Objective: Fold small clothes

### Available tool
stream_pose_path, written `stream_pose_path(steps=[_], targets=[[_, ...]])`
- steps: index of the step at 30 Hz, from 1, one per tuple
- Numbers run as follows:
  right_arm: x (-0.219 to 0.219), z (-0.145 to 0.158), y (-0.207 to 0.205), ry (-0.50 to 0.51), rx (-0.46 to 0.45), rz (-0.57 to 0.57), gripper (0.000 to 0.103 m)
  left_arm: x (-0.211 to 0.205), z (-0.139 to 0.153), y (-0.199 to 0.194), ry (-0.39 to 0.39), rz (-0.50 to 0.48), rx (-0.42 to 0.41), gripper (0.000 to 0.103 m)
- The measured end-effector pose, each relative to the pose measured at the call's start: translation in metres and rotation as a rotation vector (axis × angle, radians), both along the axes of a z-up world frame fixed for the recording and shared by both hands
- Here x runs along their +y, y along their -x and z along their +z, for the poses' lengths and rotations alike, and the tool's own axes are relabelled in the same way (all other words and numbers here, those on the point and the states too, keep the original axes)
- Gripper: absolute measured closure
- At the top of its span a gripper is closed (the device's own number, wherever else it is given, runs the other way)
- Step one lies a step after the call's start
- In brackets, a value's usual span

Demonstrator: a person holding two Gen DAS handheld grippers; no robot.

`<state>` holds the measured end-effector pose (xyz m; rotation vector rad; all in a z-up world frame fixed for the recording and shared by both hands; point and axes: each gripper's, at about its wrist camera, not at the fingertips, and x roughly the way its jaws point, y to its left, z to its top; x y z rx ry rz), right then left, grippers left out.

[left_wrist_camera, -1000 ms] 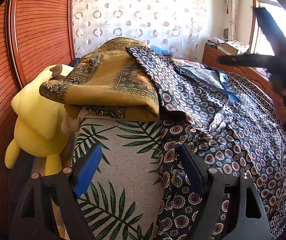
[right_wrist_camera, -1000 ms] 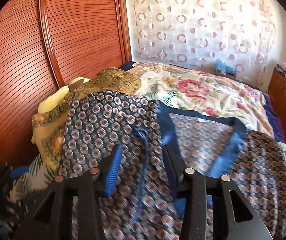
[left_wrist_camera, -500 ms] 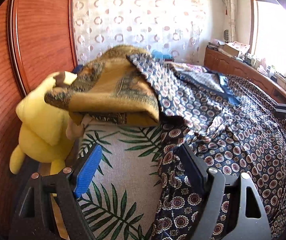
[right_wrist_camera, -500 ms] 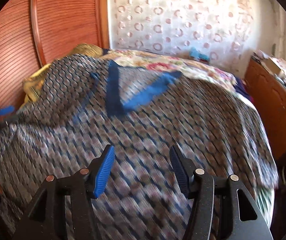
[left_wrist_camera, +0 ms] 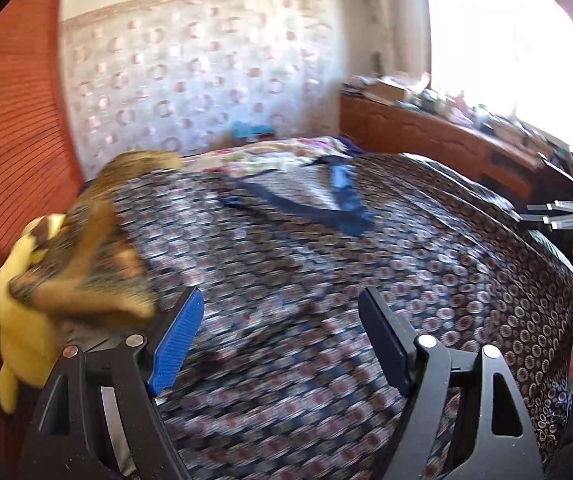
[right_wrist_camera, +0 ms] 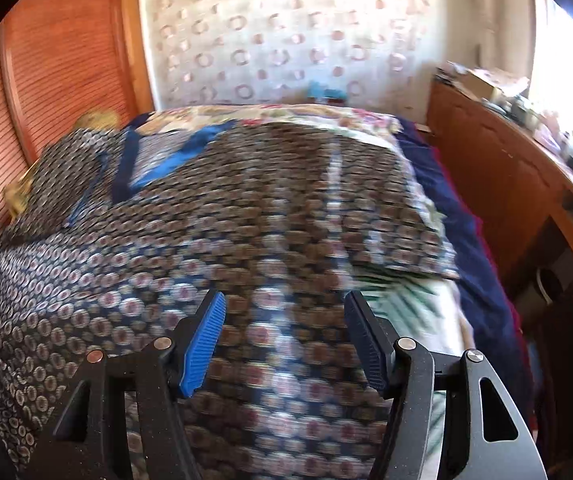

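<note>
Both views shifted, patterned garment motion-blurred

Navy medallion-print garment, blue-trimmed

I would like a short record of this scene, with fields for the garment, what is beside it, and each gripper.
garment: patterned dress with blue neckline trim, spread over the bed
beside it: ochre cloth at its left edge, lying on a yellow plush toy
left gripper: open, above the dress, nothing between the jaws
right gripper: open, jaws have just been opening, nothing held
image quality: motion blur
</note>
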<state>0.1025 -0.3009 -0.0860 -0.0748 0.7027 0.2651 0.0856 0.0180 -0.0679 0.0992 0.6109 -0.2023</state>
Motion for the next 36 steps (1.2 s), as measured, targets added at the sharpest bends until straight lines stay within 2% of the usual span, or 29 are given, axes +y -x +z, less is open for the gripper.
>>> stream_pose_path(steps=[8, 12, 17, 22, 25, 33, 34, 36], targets=[[-0.049, 0.002, -0.007, -0.023, 0.023, -0.113, 0.039, -0.034, -0.026, -0.035, -0.003, -0.056, 0.122, 0.023], [-0.048, -0.001, -0.032, -0.053, 0.064, -0.144, 0.039, -0.039, -0.033, -0.051, 0.011, -0.069, 0.193, 0.023], [-0.063, 0.0, -0.051, -0.104, 0.115, -0.189, 0.039, -0.044, -0.047, -0.069, -0.011, -0.069, 0.283, 0.023], [-0.072, 0.001, -0.07, -0.144, 0.154, -0.219, 0.039, -0.055, -0.051, -0.071, -0.054, -0.088, 0.289, 0.014], [-0.075, 0.002, -0.08, -0.168, 0.181, -0.226, 0.039, -0.061, -0.056, -0.076, -0.057, -0.113, 0.311, 0.0], [-0.081, -0.006, -0.098, -0.23, 0.257, -0.215, 0.04, -0.064, -0.057, -0.079, -0.066, -0.116, 0.31, 0.0], [-0.081, -0.006, -0.099, -0.233, 0.261, -0.21, 0.042, -0.064, -0.057, -0.079, -0.065, -0.116, 0.31, 0.0], [-0.08, -0.003, -0.1, -0.25, 0.26, -0.179, 0.06, -0.064, -0.056, -0.077, -0.066, -0.115, 0.309, 0.0]])
